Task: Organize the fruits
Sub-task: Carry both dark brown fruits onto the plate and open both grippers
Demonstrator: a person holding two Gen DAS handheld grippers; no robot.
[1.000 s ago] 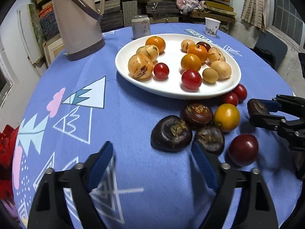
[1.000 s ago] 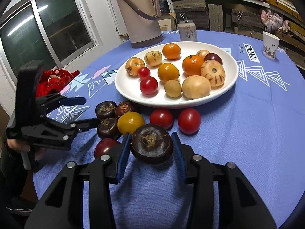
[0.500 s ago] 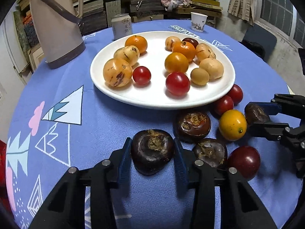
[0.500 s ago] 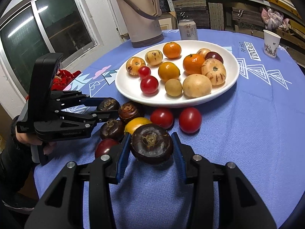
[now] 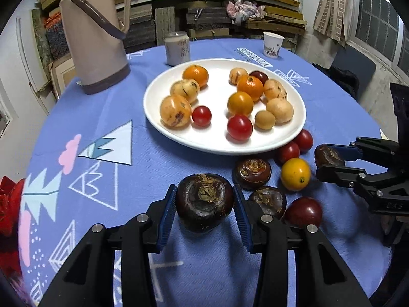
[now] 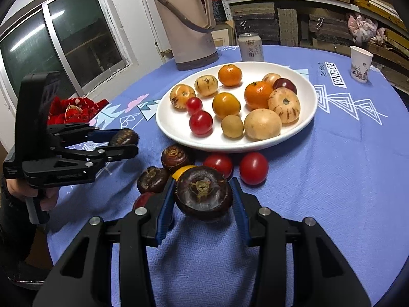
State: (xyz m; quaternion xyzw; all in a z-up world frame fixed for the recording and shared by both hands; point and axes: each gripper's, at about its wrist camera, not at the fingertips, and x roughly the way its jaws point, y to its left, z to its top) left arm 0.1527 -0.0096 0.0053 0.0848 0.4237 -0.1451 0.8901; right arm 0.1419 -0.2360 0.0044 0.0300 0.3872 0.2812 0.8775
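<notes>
Left gripper (image 5: 204,199) clamped on dark water chestnut (image 5: 204,202), lower centre. Right gripper (image 6: 203,194) clamped on another chestnut (image 6: 203,193). Tablecloth (image 6: 332,153) reads "VINTAGE", upper right; can (image 6: 251,47) shows Chinese characters.

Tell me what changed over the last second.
The left gripper moved in from open jaws short of the dark water chestnut, closed on it and began lifting. The right gripper kept its own chestnut clamped, unmoved. The plate and loose fruit stayed put.
</notes>
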